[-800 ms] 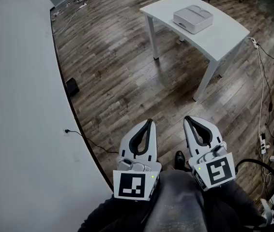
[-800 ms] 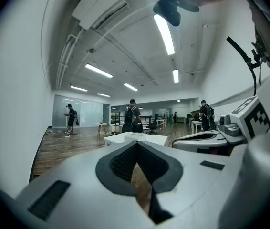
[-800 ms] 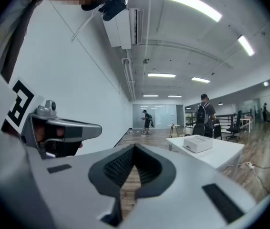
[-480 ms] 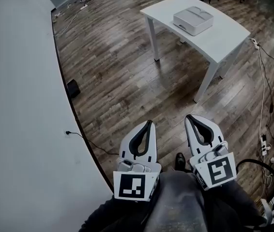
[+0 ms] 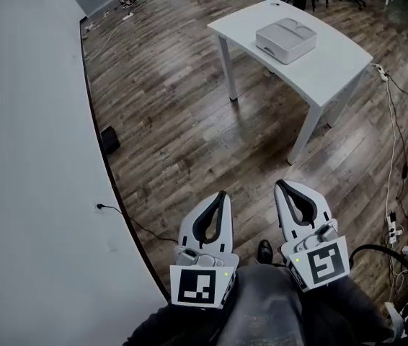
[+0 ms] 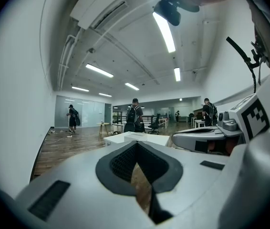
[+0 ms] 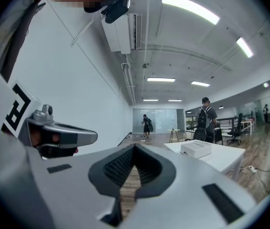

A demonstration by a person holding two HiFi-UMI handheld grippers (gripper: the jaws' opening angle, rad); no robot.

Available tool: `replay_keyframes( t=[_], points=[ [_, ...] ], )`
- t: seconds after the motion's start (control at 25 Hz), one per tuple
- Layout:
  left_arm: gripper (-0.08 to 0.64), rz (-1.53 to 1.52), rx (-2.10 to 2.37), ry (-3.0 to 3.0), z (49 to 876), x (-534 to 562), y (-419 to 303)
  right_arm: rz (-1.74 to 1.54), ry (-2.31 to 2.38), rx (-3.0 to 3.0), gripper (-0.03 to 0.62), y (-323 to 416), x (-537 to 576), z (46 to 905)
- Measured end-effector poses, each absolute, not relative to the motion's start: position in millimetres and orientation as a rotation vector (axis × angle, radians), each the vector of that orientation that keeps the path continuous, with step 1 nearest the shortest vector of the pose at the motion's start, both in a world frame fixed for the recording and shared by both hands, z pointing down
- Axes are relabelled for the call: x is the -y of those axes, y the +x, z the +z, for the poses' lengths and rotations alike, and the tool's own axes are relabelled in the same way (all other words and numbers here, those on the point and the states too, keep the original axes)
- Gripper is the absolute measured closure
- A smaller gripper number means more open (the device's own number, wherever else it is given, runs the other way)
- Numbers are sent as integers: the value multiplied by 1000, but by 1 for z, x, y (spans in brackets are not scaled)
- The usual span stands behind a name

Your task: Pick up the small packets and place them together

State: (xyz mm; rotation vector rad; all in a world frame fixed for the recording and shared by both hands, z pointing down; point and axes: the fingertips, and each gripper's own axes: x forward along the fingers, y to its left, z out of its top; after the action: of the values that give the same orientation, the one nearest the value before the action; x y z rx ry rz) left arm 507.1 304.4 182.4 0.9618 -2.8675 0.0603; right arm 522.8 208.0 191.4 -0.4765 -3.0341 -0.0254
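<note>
Well back from the white table (image 5: 334, 58) bearing a white rectangular box (image 5: 285, 39), the left gripper (image 5: 222, 194) and right gripper (image 5: 280, 185) hang side by side above brown wooden floor (image 5: 168, 114), both jaws clenched, empty; packets too small to tell.

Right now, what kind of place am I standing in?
Likely an open-plan office or workshop: a wood floor, a white table with a white box on it, office chairs at the far end, and long ceiling lights.
</note>
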Motion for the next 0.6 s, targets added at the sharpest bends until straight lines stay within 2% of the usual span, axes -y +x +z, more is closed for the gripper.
replay_keyframes(
  t=[0.6],
  points=[
    [558,38,2855,855,210,-278,485,10,-554,2979,586,499,-174,221]
  ],
)
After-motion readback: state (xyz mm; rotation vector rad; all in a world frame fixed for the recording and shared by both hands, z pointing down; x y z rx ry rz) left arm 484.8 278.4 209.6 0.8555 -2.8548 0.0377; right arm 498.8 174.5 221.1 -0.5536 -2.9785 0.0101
